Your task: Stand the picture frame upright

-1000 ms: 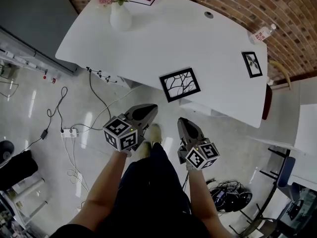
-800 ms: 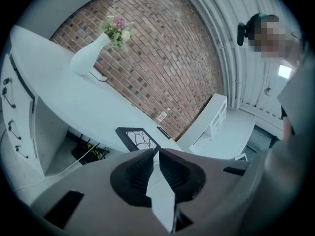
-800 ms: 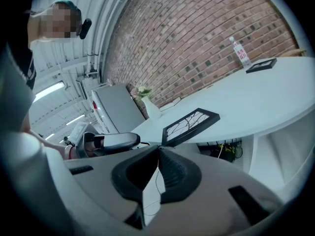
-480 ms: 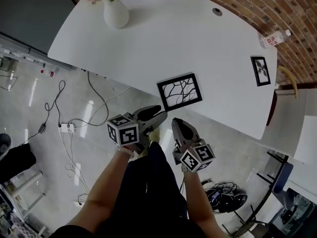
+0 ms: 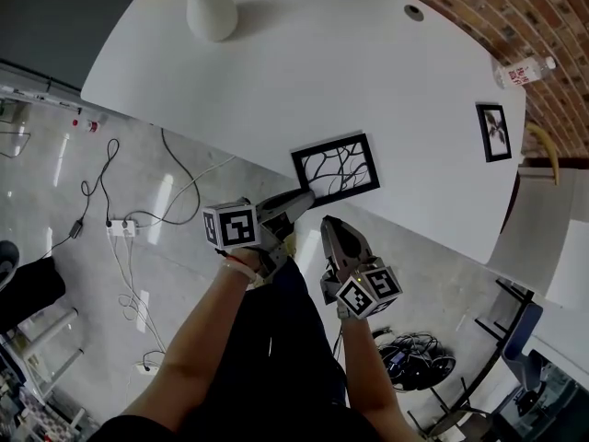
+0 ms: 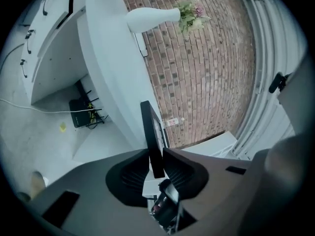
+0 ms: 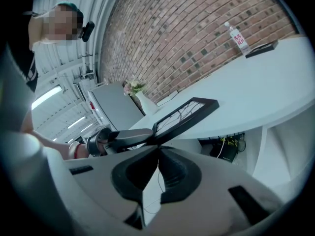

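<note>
Left gripper (image 5: pixel 297 198): jaws just closed in, pinched on picture frame (image 5: pixel 337 166) corner. Right gripper (image 5: pixel 330 226) just beside it: jaws together, empty. Both forearms reached forward.

The table (image 5: pixel 368 81) looks smooth, the picture frame (image 5: pixel 336 167) matt black, the brick wall (image 5: pixel 515 7) rough, the floor (image 5: pixel 55 191) glossy.

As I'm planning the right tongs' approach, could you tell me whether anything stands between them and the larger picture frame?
Nothing visible does: only open air separates the shut right tongs from the picture frame. The left tongs, whose jaws have just been closing, grip its corner alongside.
</note>
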`<control>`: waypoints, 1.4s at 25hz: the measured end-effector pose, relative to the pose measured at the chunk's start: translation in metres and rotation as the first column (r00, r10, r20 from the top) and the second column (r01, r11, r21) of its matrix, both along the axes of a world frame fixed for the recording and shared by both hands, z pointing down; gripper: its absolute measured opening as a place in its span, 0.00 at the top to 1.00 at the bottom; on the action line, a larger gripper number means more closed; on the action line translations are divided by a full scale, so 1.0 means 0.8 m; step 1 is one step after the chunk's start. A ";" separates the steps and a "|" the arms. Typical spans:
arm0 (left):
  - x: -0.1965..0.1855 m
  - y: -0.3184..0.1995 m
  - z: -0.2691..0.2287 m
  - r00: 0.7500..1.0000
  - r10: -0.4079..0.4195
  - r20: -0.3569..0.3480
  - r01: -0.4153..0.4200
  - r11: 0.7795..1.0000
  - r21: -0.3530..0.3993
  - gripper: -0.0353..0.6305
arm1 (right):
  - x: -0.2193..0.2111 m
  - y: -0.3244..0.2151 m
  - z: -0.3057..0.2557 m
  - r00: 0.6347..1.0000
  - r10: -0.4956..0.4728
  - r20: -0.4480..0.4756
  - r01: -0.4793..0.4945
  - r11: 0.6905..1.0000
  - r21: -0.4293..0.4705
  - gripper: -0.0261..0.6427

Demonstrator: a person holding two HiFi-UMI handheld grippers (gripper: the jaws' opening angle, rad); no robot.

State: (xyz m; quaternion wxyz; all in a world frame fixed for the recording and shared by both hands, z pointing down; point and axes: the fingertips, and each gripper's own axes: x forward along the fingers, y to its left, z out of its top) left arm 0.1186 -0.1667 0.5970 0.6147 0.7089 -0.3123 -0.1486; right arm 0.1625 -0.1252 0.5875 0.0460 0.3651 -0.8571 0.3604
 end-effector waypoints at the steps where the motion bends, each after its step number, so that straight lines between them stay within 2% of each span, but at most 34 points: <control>1: -0.001 0.004 0.000 1.000 -0.002 -0.006 0.002 1.000 -0.001 0.81 | 0.000 0.001 0.000 1.000 0.011 0.005 -0.011 1.000 -0.007 0.96; 4: -0.007 0.019 -0.003 0.999 -0.018 -0.030 0.018 1.000 -0.003 0.82 | 0.002 0.004 -0.003 0.998 0.043 0.042 -0.042 0.999 -0.031 0.96; 7: -0.007 0.022 -0.001 0.997 -0.045 -0.061 0.044 0.999 -0.022 0.82 | 0.008 -0.007 -0.002 0.989 0.089 0.120 -0.079 0.993 -0.085 0.95; 9: -0.007 0.025 0.001 0.996 -0.056 -0.074 0.054 0.998 -0.032 0.82 | 0.008 -0.012 0.000 0.977 0.118 0.177 -0.095 0.986 -0.135 0.85; 14: -0.005 0.030 0.004 0.994 -0.076 -0.083 0.072 0.996 -0.055 0.83 | 0.017 -0.030 0.005 0.938 0.204 0.281 -0.138 0.961 -0.238 0.76; 17: 0.000 0.026 0.008 0.995 -0.069 -0.078 0.064 0.996 -0.066 0.83 | 0.026 -0.043 0.014 0.886 0.275 0.374 -0.161 0.938 -0.307 0.75; 19: 0.004 0.026 0.012 0.994 -0.062 -0.086 0.057 0.996 -0.063 0.83 | 0.030 -0.051 0.019 0.864 0.307 0.400 -0.171 0.924 -0.341 0.75; 23: -0.011 0.058 0.013 0.993 -0.060 -0.103 0.051 0.995 -0.089 0.83 | 0.011 -0.038 0.019 0.845 0.328 0.423 -0.174 0.916 -0.362 0.75; 26: -0.018 0.082 0.010 0.991 -0.032 -0.130 0.022 0.997 -0.078 0.84 | 0.000 -0.029 0.018 0.823 0.355 0.443 -0.188 0.907 -0.378 0.76; 28: -0.021 0.095 0.013 0.991 -0.022 -0.135 0.013 0.998 -0.064 0.84 | -0.003 -0.021 0.020 0.820 0.368 0.438 -0.198 0.901 -0.386 0.82; 35: -0.017 0.102 0.012 0.991 -0.021 -0.130 0.013 0.998 -0.063 0.82 | -0.002 -0.018 0.010 0.771 0.385 0.507 -0.191 0.900 -0.393 0.86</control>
